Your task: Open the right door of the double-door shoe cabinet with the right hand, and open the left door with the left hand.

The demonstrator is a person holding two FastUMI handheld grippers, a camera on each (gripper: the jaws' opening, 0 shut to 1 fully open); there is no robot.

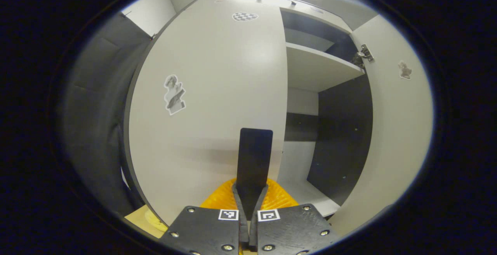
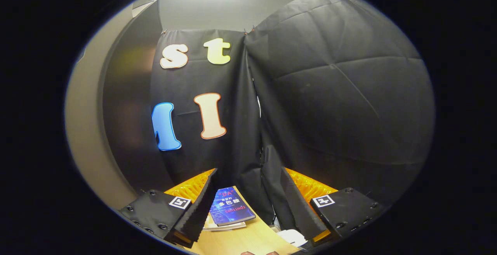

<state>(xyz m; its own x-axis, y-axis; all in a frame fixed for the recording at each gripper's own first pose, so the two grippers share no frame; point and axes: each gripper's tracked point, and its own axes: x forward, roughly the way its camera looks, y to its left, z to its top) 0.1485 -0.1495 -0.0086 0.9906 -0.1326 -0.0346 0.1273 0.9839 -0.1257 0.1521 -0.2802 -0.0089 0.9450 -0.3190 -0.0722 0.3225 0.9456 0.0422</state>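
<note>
cabinet (image 1: pixel 310 103) right side open, shelf (image 1: pixel 318 63) bare

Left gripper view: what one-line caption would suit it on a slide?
Closed left gripper faces the shut left door of a shoe cabinet whose right door stands open, baring a shelf.

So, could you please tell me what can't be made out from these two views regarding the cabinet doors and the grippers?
- Left gripper view: the closed white left door hides the cabinet's left half.
- Left gripper view: whether the shut left gripper touches that door cannot be told; its own fingers cover the spot.
- Left gripper view: the open white right door is cut off by the edge.
- Right gripper view: the open right gripper faces black cloth, away from the cabinet.
</note>
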